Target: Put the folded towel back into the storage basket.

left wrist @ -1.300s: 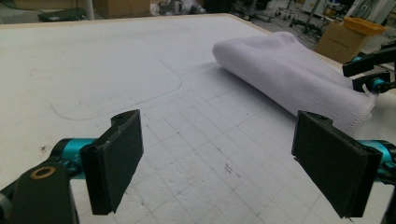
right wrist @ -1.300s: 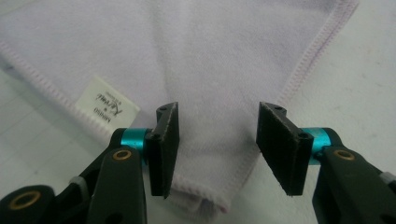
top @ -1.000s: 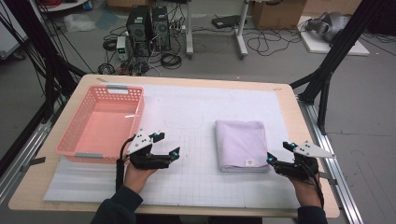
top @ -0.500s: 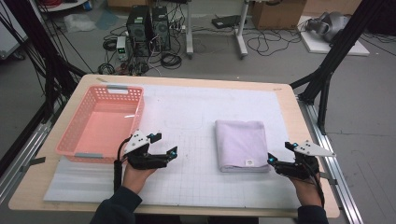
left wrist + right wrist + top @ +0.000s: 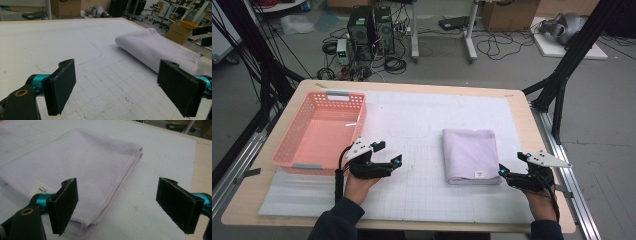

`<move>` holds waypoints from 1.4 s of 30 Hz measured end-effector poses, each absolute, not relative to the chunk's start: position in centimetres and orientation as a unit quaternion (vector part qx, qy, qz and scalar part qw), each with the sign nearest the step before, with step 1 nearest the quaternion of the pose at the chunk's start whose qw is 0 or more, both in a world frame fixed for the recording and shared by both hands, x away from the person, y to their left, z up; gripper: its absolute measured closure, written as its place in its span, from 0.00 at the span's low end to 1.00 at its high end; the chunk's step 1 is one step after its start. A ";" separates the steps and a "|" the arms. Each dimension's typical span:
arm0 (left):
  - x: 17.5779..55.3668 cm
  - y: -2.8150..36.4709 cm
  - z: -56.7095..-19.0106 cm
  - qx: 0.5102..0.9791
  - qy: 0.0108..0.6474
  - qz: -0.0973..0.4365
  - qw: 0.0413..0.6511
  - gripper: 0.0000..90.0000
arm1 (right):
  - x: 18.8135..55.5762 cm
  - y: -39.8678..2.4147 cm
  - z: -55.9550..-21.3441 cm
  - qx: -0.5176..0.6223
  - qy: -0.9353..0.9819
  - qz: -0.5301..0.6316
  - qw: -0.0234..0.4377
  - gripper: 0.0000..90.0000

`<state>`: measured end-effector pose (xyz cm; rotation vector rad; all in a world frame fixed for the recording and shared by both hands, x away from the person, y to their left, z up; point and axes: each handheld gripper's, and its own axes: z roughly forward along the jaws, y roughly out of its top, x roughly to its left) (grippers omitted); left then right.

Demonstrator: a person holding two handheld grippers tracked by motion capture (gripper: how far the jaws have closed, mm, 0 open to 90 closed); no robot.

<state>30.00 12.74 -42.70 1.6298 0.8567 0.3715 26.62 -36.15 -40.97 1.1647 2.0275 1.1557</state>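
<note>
I sit at one table [image 5: 517, 107] covered by a white gridded mat [image 5: 412, 120]. One pink basket [image 5: 319, 130] stands at its left side, and one folded lilac towel [image 5: 469, 152] lies right of centre. My left hand holds my left gripper [image 5: 391, 153] low over the mat, beside the basket's near corner, jaws spread wide and holding nothing. My right gripper [image 5: 510, 163] hovers at the towel's near right corner, jaws also wide apart, one over the towel's edge.
</note>
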 end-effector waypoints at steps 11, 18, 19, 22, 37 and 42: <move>30.8 10.8 -42.5 0.719 0.363 0.145 0.575 0.19 | 26.6 -36.0 -41.0 0.425 0.755 0.422 0.266 0.19; 32.5 7.4 -41.9 0.725 0.361 0.112 0.575 0.23 | 26.5 -35.8 -41.0 0.424 0.758 0.420 0.265 0.19; 32.5 7.4 -41.9 0.725 0.361 0.112 0.575 0.24 | 26.6 -35.8 -41.0 0.422 0.759 0.419 0.266 0.19; 33.9 4.7 -41.8 0.733 0.360 0.083 0.572 0.25 | 26.6 -35.8 -41.0 0.424 0.757 0.421 0.263 0.19; 35.8 -3.3 -44.4 0.760 0.378 0.026 0.529 0.29 | 26.6 -35.9 -41.2 0.425 0.755 0.432 0.251 0.19; 35.9 -4.7 -44.8 0.773 0.386 0.018 0.503 0.29 | 26.7 -36.0 -41.2 0.425 0.755 0.433 0.250 0.19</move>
